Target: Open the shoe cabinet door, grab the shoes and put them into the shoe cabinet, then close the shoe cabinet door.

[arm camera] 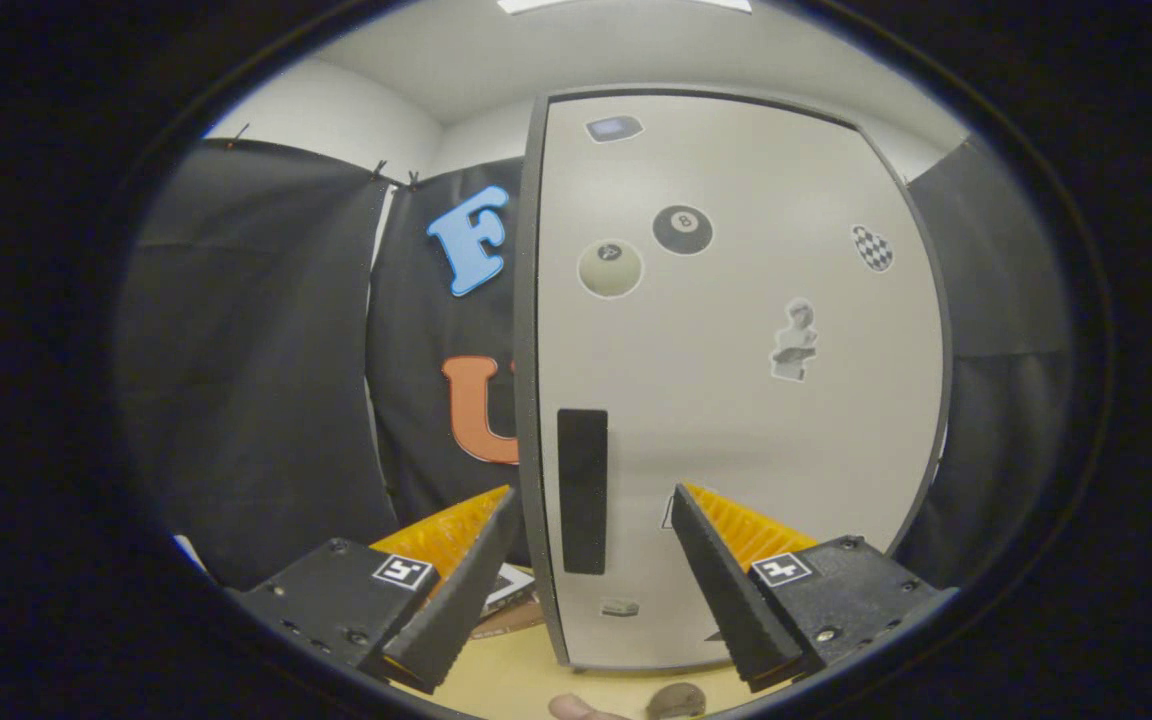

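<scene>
Facing closed shoe cabinet door (736,380), tongs (591,495) spread apart, dark handle (582,490) between

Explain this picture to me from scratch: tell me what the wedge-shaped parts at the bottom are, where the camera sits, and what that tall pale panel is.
There is no robot here. A person holds a hand tool, and the camera rides on it, looking forward along its tongs. The two wedge shapes are the fingers of the tongs, standing open and gripping nothing. Just ahead of them stands the shoe cabinet, its pale door shut and decorated with stickers. The dark vertical bar between the fingers is the door's handle, near the door's edge. The cabinet rests on a light wooden surface. Black cloth hangs behind.
</scene>
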Motion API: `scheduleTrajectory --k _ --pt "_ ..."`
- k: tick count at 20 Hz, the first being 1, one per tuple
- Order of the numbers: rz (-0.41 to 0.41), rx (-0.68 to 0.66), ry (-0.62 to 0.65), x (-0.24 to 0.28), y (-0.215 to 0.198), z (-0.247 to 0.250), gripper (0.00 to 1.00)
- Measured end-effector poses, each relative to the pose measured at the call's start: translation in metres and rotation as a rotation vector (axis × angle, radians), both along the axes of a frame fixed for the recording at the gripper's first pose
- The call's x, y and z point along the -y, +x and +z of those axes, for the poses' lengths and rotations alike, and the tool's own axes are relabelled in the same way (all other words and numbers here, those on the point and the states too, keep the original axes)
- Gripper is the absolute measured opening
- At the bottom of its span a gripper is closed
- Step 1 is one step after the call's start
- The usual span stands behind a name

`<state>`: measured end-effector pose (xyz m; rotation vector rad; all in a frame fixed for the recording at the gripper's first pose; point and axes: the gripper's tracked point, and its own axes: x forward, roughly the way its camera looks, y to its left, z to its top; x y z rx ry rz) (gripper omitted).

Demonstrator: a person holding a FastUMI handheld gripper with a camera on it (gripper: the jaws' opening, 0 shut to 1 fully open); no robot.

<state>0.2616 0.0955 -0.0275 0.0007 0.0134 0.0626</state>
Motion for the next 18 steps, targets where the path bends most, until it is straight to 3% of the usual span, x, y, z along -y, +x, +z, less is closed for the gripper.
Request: scheduleTrajectory --k 4,6,8,10,12,16,18 --pt "-0.024 -0.038 -0.010 -0.008 0.026 -0.014 0.98" --pt "-0.072 -0.037 -0.010 -0.001 0.036 -0.016 0.92" --pt "-0.120 -0.022 0.007 0.008 0.045 -0.015 0.82" --pt "-0.086 -0.063 0.050 0.003 0.053 -0.024 0.67" --pt "-0.107 -0.056 0.028 0.004 0.059 -0.022 0.56" --pt "-0.091 -0.078 -0.008 0.001 0.053 -0.024 0.37" --pt "-0.058 -0.098 0.008 0.000 0.050 -0.024 0.34"
